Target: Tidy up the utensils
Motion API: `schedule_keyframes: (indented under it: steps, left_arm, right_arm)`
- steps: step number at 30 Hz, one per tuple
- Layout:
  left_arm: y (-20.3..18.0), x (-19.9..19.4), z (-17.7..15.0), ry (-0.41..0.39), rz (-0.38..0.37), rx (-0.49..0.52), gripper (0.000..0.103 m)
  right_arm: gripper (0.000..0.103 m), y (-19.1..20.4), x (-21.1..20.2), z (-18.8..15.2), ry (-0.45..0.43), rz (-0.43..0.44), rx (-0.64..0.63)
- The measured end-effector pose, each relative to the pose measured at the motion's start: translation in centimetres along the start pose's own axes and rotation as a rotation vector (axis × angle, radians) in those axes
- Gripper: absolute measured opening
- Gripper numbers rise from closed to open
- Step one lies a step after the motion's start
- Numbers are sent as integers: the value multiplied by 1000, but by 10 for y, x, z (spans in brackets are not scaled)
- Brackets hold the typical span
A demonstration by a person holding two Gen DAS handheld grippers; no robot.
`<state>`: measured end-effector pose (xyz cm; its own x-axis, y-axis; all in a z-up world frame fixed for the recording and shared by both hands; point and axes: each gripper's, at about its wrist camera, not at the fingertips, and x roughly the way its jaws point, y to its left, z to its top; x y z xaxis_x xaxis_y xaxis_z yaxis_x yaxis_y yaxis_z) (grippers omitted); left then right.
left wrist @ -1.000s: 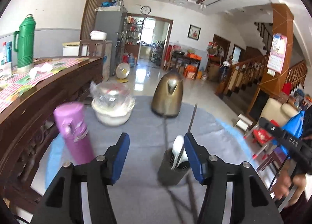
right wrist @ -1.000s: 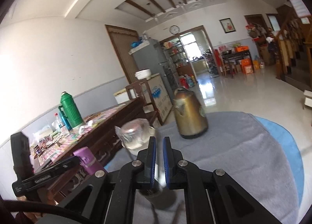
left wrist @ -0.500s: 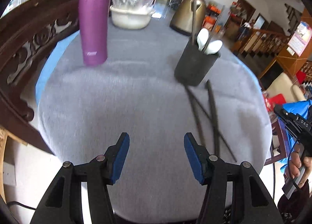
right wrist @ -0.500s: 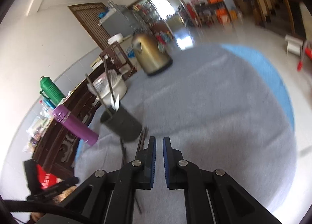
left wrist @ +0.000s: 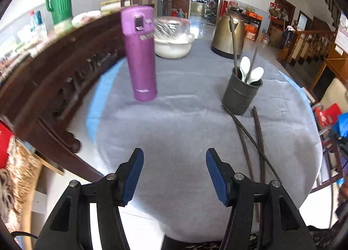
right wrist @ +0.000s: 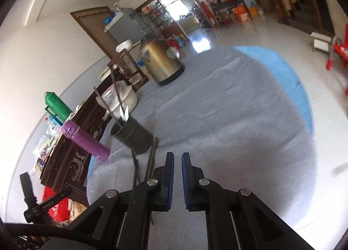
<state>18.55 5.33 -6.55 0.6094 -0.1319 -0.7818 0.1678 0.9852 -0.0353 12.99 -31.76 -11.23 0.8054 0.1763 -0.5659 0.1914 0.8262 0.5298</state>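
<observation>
A dark grey utensil holder (left wrist: 241,95) (right wrist: 132,135) stands on the grey tablecloth and holds two white spoons (left wrist: 250,72) and two dark chopsticks (left wrist: 233,41). Several dark chopsticks (left wrist: 252,141) (right wrist: 150,160) lie crossed on the cloth in front of the holder. My left gripper (left wrist: 174,158) hangs open and empty over bare cloth, left of the loose chopsticks. My right gripper (right wrist: 178,156) is shut with nothing between its blue pads, just right of the chopsticks' near ends.
A purple flask (left wrist: 140,54) (right wrist: 86,141) stands left of the holder. Farther back are a white bowl covered in plastic film (left wrist: 174,39) and a brass-coloured kettle (left wrist: 228,32) (right wrist: 162,63). A carved wooden sideboard (left wrist: 54,71) runs along the table's left edge.
Both grippers tipped downward and pulled back from the holder toward the table's near edge. The loose chopsticks came into view. The right gripper stayed shut, the left open.
</observation>
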Motion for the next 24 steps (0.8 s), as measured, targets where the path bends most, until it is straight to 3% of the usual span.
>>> schedule_keyframes:
  steps: [7, 12, 24]
  left_arm:
    - [15, -39, 5, -42, 69, 42, 61]
    - [21, -60, 6, -73, 81, 70, 61]
    - [26, -56, 0, -119, 7, -17, 61]
  right_arm:
    - [9, -12, -55, 27, -77, -110, -37]
    - [9, -7, -77, 39, -113, -138, -65]
    - [9, 35, -55, 29, -105, -24, -96]
